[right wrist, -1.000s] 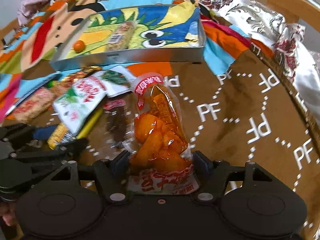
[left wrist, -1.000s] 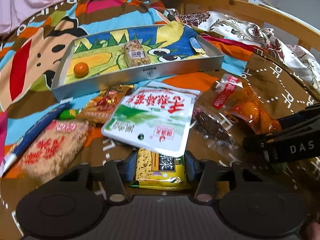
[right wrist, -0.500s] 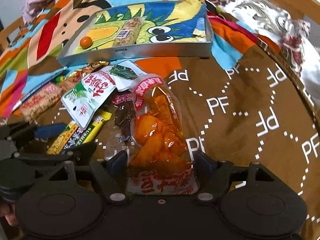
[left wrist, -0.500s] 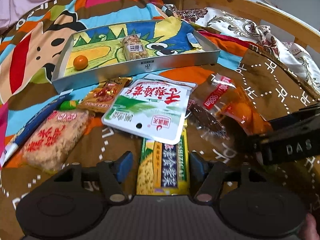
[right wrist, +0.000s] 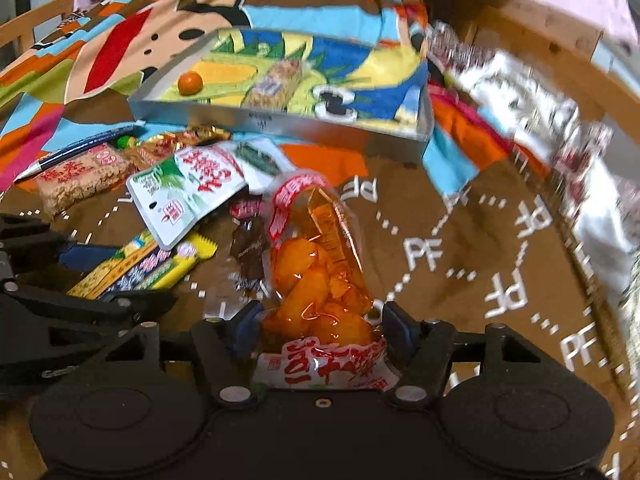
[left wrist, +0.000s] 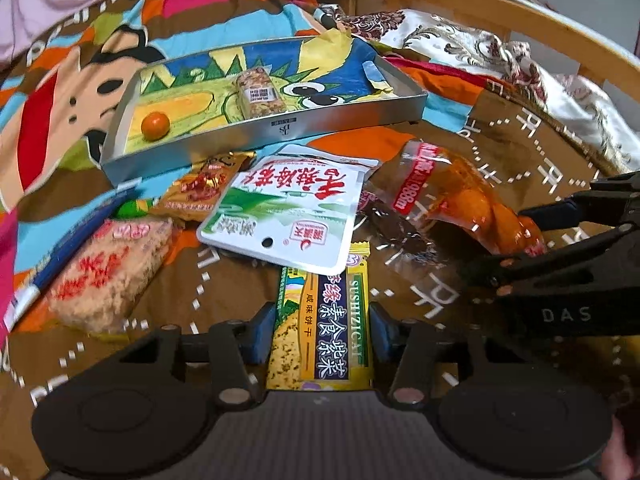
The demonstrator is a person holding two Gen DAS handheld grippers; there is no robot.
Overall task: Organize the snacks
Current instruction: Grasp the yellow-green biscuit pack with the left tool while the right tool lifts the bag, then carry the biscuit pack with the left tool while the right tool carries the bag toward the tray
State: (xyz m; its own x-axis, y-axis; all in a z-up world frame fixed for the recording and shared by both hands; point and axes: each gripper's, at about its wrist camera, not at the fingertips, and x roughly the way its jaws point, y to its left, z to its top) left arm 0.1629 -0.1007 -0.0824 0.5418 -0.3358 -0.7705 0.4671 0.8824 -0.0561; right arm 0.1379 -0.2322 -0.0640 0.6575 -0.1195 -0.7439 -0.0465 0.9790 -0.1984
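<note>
Under the white pouch (left wrist: 288, 216), left tongs (left wrist: 322, 328) pinch a half-hidden cracker pack (left wrist: 324, 324); right tongs (right wrist: 316, 328) pinch the orange bag (right wrist: 320, 280).

Between the left tongs (left wrist: 322, 330) lies a yellow cracker packet (left wrist: 326, 328) reading "SUSHIZICAI" up its edge, beside Chinese characters. The right tongs (left wrist: 532, 240), off to that side, carry "DAS" in pale letters. Ahead of them, an orange snack bag (left wrist: 452, 196) shows "988m" on its red band. The brown bedspread (right wrist: 460, 240) repeats "PF" in white.
</note>
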